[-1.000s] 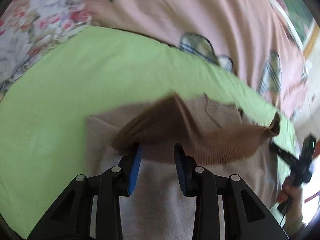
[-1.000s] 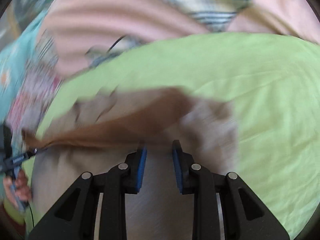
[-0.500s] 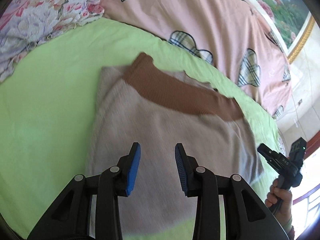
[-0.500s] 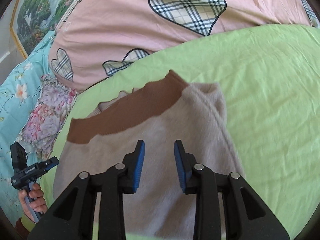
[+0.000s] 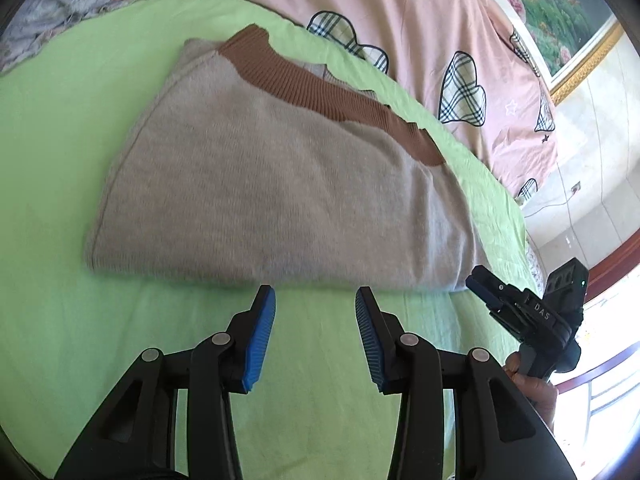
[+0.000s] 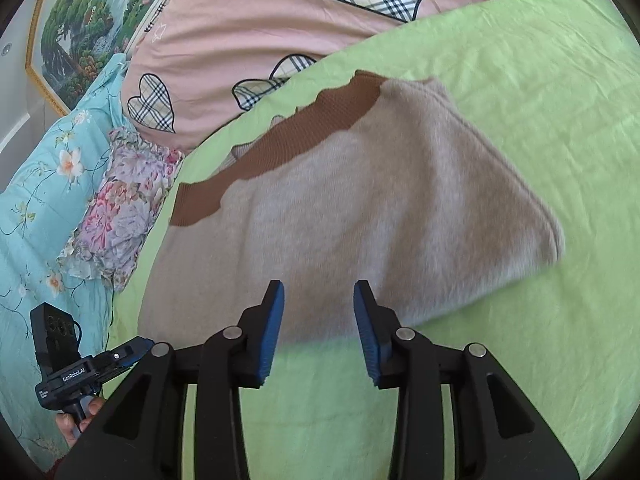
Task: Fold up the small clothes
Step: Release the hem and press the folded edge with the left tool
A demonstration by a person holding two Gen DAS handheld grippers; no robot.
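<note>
A small beige knit sweater [image 5: 280, 184] with a brown ribbed band [image 5: 320, 88] lies folded flat on the green sheet [image 5: 60, 140]. My left gripper [image 5: 315, 300] is open and empty, just short of the sweater's near edge. The sweater also shows in the right wrist view [image 6: 380, 208], with its brown band [image 6: 280, 144] at the far side. My right gripper [image 6: 319, 296] is open and empty, fingertips over the sweater's near edge. Each gripper shows in the other's view, the right one [image 5: 480, 280] at the sweater's right corner and the left one [image 6: 142, 346] at its left.
A pink quilt with plaid hearts [image 6: 280, 20] lies beyond the green sheet. A floral pillow [image 6: 120, 200] and a turquoise floral cover [image 6: 40, 184] lie to the left. A framed picture [image 5: 552, 8] hangs on the wall at the back.
Both grippers let go of the brown band after carrying it over the sweater, then drew back toward me. The sweater now lies folded and still.
</note>
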